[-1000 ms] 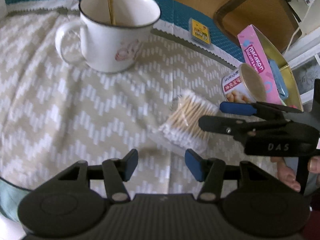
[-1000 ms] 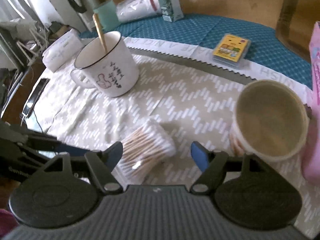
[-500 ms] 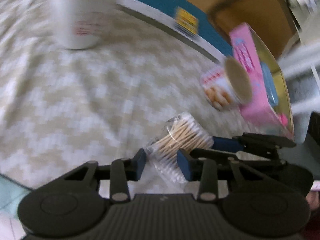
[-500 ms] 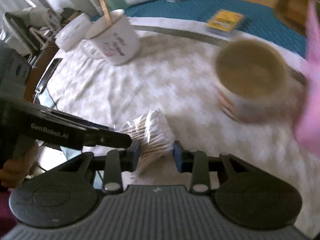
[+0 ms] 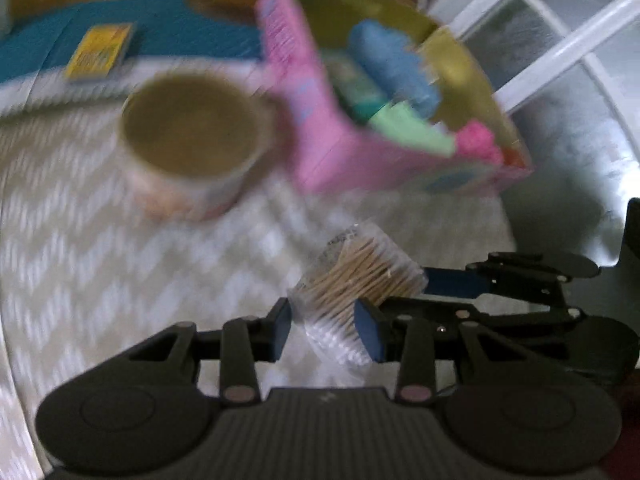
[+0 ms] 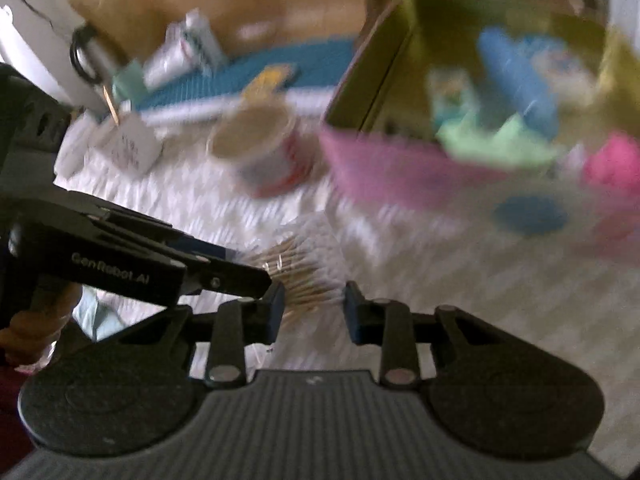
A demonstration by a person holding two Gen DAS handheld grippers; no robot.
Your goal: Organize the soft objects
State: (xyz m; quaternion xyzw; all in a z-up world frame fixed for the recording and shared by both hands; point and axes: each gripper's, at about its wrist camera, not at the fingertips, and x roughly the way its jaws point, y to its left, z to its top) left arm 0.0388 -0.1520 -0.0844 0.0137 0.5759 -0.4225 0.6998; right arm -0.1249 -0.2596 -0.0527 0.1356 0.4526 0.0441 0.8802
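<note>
left gripper (image 5: 323, 322): narrow gap, clamped on swab pack (image 5: 356, 280) | right gripper (image 6: 314, 308): same, pinching pack's other end | pack lifted above cloth (image 5: 120, 264)

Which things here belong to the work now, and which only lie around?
In use: cotton swab pack, left gripper, right gripper, pink box.
Lying about: paper tub, yellow card pack, white mug.

- Both views motion-blurred; pink box (image 5: 316, 120) print unreadable.
- Items inside box (image 6: 516, 80) smeared into colour blobs, can't identify.
- Paper cup (image 5: 192, 148) label illegible.
- Cotton swab pack (image 6: 304, 268): near end hidden behind the jaws.
</note>
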